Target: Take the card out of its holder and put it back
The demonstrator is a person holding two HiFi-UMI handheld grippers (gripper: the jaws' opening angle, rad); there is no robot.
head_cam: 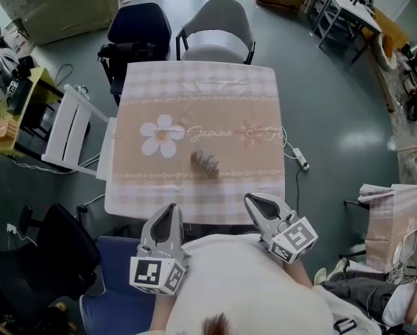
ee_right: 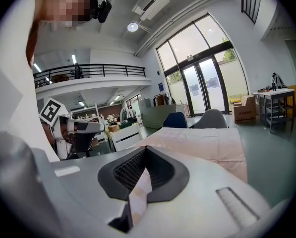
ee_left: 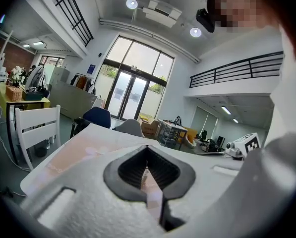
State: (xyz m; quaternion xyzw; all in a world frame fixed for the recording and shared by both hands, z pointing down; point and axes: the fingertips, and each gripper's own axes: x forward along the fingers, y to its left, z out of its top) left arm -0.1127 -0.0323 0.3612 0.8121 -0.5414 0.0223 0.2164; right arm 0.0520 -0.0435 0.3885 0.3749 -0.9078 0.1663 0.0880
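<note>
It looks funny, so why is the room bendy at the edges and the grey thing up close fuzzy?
Head view: the wide lens bows the floor around the sharp table. Left gripper view: dark round corners, glaring ceiling lamps, the left gripper soft up close. Right gripper view: the railing curves, the right gripper blurs low down.

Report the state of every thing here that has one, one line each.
left hand-held gripper: shut, holding nothing.
right hand-held gripper: shut, holding nothing.
card holder: lying on the tablecloth, apart from both hand-held grippers.
tablecloth: spread flat.
grey chair: unoccupied.
blue chair: unoccupied.
</note>
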